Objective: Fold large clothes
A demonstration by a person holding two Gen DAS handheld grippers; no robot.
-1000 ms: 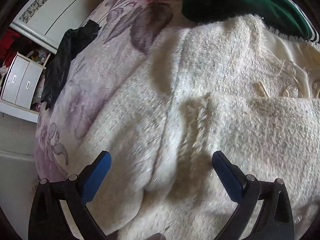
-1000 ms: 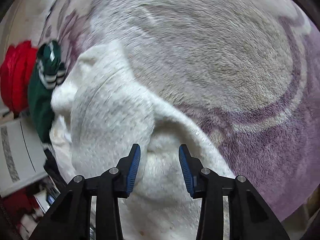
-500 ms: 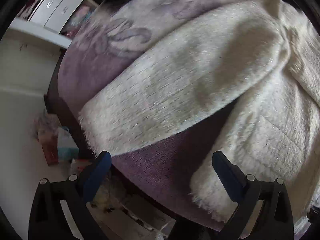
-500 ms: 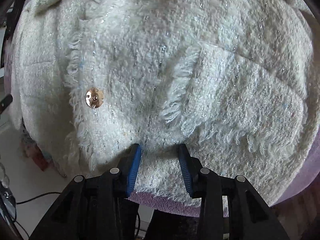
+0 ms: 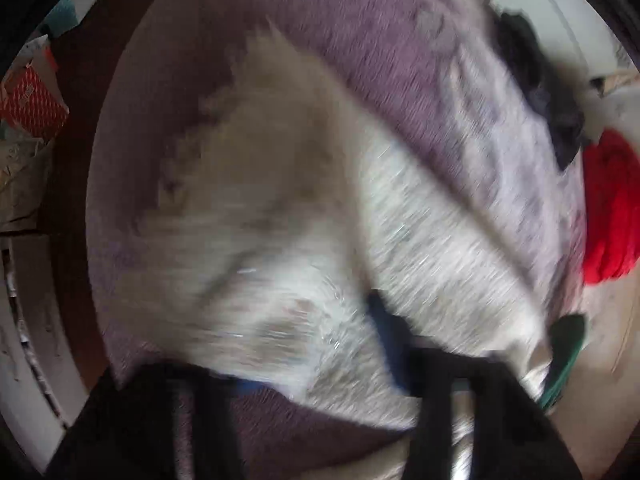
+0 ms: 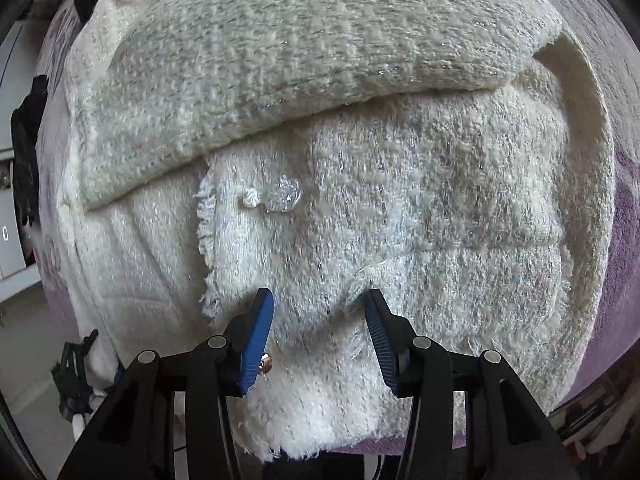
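Note:
A cream, fluffy tweed jacket (image 5: pixel 280 200) lies on a purple plush blanket (image 5: pixel 360 40); this left wrist view is smeared by motion. My left gripper (image 5: pixel 316 352) is shut on a fold of the jacket, which covers most of its blue pads. In the right wrist view the jacket (image 6: pixel 400 200) fills the frame, with one part folded over its upper half and a clear button (image 6: pixel 282 196) near the middle. My right gripper (image 6: pixel 318 320) points down at the fringed hem. Its jaws are opening, with the fabric lying between the pads and not pinched.
A red garment (image 5: pixel 608 208), a green one (image 5: pixel 564 344) and a black one (image 5: pixel 540 92) lie at the blanket's right side. A red patterned box (image 5: pixel 28 104) sits on the floor at left. The bed's edge runs just below the right gripper, and purple blanket (image 6: pixel 624 240) shows at right.
The left gripper swung across the bed, rolled, and went from wide open to shut on the jacket. The right gripper's jaws widened and it shifted over the jacket front.

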